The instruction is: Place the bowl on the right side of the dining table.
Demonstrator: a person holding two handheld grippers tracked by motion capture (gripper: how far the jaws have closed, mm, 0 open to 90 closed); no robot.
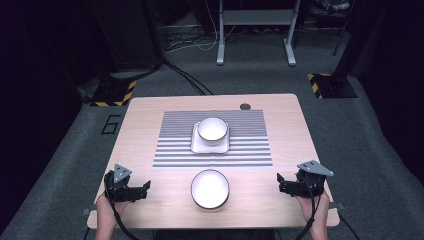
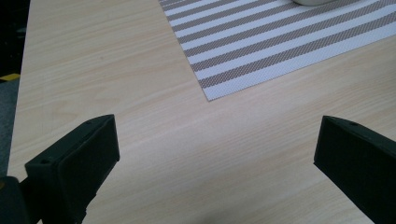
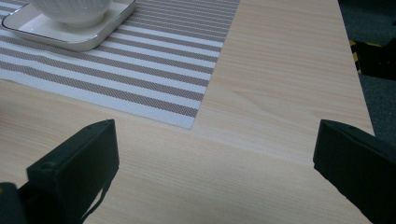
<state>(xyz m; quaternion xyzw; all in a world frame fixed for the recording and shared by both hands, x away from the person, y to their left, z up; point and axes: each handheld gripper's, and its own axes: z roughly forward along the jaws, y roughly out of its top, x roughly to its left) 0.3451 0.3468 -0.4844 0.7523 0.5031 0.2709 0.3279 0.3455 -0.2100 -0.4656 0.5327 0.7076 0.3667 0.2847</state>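
A white bowl (image 1: pixel 212 129) stands on a square white plate (image 1: pixel 200 145) in the middle of a striped placemat (image 1: pixel 175 150). A second white bowl (image 1: pixel 210 188) rests on the bare wood near the front edge, between the two hands. My left gripper (image 1: pixel 146 189) sits at the front left, jaws wide apart and holding nothing; its own view shows the mat's corner (image 2: pixel 210 93) ahead. My right gripper (image 1: pixel 280 181) sits at the front right, also open and holding nothing. Its view shows the bowl (image 3: pixel 74 11) on the plate (image 3: pixel 93 37) far off.
The wooden table (image 1: pixel 140 125) has a round cable hole (image 1: pixel 245 106) at its back edge. Grey carpet surrounds it, with a metal stand (image 1: pixel 255 20) and cables beyond, and yellow-black striped bases (image 1: pixel 115 95) at both sides.
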